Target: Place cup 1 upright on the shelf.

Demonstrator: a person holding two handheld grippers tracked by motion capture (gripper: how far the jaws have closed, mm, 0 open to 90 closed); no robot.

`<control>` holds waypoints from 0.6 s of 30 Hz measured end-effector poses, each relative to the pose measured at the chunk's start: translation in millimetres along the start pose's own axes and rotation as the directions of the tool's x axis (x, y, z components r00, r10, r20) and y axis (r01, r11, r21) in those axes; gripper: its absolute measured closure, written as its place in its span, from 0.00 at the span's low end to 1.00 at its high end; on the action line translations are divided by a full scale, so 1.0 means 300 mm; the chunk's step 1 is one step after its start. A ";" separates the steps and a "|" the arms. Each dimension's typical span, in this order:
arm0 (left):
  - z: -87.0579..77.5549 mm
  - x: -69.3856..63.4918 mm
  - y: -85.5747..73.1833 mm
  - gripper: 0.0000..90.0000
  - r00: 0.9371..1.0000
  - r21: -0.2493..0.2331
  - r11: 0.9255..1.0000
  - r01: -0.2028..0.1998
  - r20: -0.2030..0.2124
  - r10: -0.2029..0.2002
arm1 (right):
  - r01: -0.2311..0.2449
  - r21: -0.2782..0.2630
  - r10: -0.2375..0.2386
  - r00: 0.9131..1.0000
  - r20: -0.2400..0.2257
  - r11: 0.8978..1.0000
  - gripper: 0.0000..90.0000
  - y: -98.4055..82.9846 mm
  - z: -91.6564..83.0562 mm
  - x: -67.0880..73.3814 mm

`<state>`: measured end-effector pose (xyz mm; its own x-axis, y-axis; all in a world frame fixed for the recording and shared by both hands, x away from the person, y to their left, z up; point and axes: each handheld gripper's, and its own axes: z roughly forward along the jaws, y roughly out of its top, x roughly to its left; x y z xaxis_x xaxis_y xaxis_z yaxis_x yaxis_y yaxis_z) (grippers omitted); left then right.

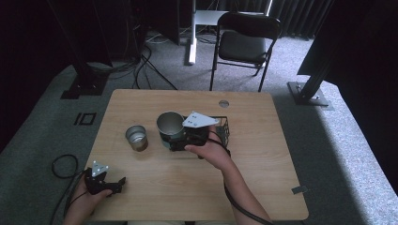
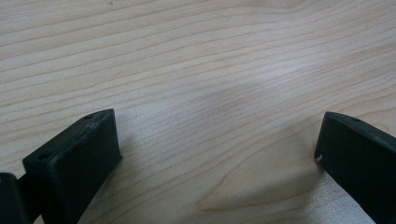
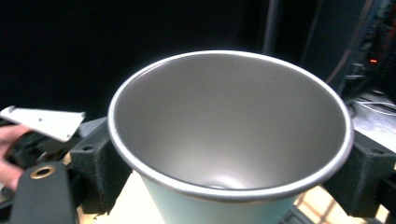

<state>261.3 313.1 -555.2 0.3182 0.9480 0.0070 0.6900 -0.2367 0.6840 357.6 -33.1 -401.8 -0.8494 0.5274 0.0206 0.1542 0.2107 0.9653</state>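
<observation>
High view, right gripper (image 1: 174, 140): held mid-table, its jaws closed around a large metal cup (image 1: 170, 125); a black wire basket (image 1: 224, 129) sits just behind the hand.
High view, small tin (image 1: 136, 138): stands alone left of the cup.
High view, left gripper (image 1: 119, 182): rests near the table's (image 1: 263, 178) front-left corner.
Left gripper view: jaws spread wide over bare wood (image 2: 196, 70).
Right gripper view: the cup (image 3: 229, 135) sits clamped between both jaws, its mouth open toward the camera.
</observation>
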 end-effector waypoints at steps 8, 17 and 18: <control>0.000 0.000 0.000 0.01 1.000 -0.001 1.000 0.001 0.000 -0.001 | -0.029 -0.023 0.031 0.995 0.094 0.999 0.15 0.014 -0.031 -0.059; 0.000 0.000 0.000 0.01 1.000 0.000 1.000 0.000 0.000 0.000 | -0.031 -0.034 0.037 0.975 0.217 0.999 0.15 0.024 -0.067 -0.122; 0.000 0.000 0.000 0.01 1.000 0.000 1.000 0.000 0.000 0.000 | -0.035 -0.036 0.042 0.972 0.231 0.999 0.15 0.024 -0.072 -0.129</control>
<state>261.3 313.1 -555.2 0.3182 0.9480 0.0066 0.6898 -0.2363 0.6843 380.6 -69.6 -390.2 -0.7028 0.7114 0.0010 0.1657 0.1624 0.9727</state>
